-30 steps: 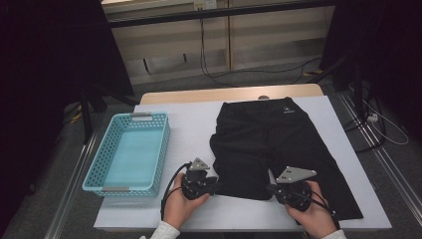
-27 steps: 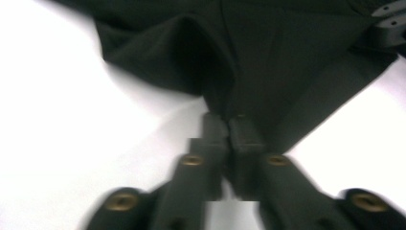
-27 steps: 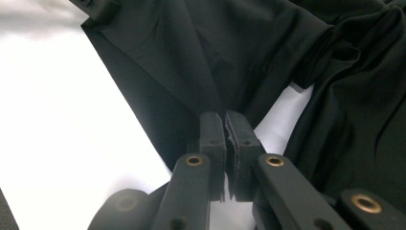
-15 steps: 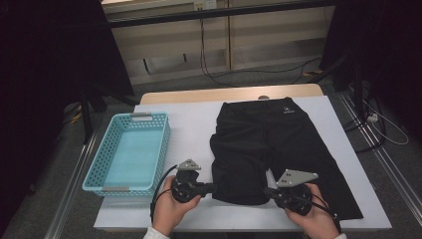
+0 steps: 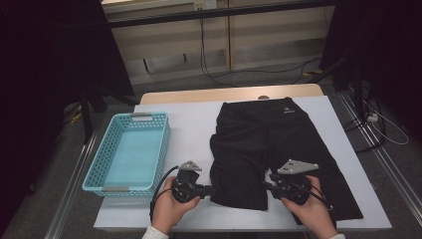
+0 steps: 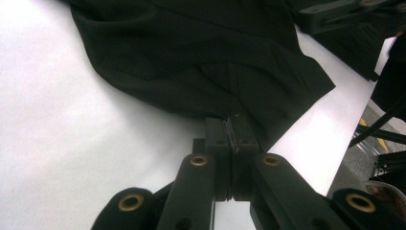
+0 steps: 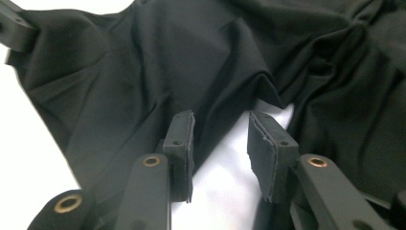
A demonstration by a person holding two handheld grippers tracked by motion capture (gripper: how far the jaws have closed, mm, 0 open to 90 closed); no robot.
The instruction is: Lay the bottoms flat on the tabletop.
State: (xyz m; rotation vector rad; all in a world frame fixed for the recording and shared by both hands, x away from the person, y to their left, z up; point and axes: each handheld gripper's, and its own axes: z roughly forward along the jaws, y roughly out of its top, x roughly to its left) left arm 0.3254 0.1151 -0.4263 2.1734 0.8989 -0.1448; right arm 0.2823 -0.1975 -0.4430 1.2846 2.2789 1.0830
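Observation:
Black shorts (image 5: 263,139) lie flat on the white table (image 5: 189,124), waistband at the far side. My left gripper (image 5: 209,189) sits at the outer hem of the near left leg. In the left gripper view it (image 6: 231,125) is shut on the edge of the shorts (image 6: 191,57). My right gripper (image 5: 266,185) is at the inner side of that same leg. In the right gripper view its jaws (image 7: 220,139) have just been opening and stand apart over bare table, with the cloth (image 7: 191,57) just beyond and beside the pads (image 7: 179,143).
A light blue plastic basket (image 5: 107,167) stands empty at the table's left. The table's front edge runs just below both hands. Cables lie on the floor beyond the far edge, and metal rails flank both sides.
The left hand has slid a little to the left and toward the front edge at the leg's hem. The right hand has stayed where it was.

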